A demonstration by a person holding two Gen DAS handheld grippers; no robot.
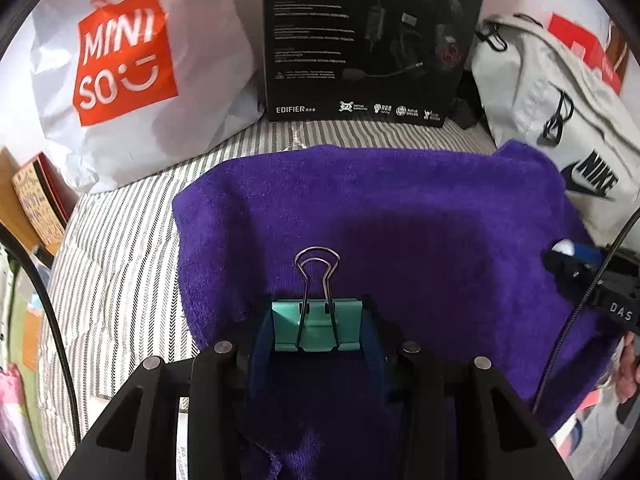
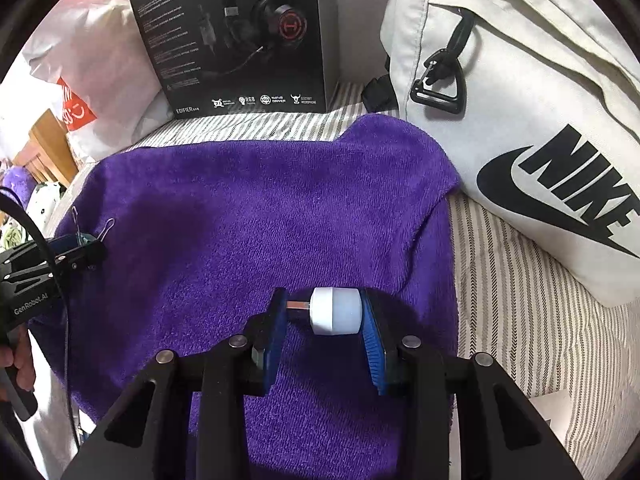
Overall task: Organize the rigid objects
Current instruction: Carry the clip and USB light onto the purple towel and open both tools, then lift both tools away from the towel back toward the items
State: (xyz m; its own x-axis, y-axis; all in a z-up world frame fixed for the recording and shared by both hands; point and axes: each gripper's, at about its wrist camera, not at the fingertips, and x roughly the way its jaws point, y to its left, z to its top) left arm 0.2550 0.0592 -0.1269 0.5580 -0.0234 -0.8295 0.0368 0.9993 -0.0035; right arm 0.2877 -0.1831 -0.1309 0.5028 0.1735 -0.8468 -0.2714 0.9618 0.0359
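Note:
A purple towel [image 1: 380, 208] lies spread on the striped bed. My left gripper [image 1: 318, 328] is shut on a teal binder clip [image 1: 316, 326], whose wire handles stick up and forward above the towel. In the right wrist view my right gripper [image 2: 326, 312] is shut on a small white cylindrical plug [image 2: 336, 311] with a metal tip pointing left, held just over the towel [image 2: 260, 220]. The left gripper [image 2: 86, 246] with the clip [image 2: 84, 236] shows at the left edge there. At the right edge of the left wrist view sits the right gripper [image 1: 568, 254] with the white plug [image 1: 563, 246].
A black headphone box [image 1: 368, 40] stands at the back, a white and orange shopping bag [image 1: 124, 64] to its left, and a cream sports bag [image 2: 520, 120] to the right. The striped bedsheet [image 2: 520, 300] shows around the towel. A hand [image 2: 16, 360] holds the left gripper's handle.

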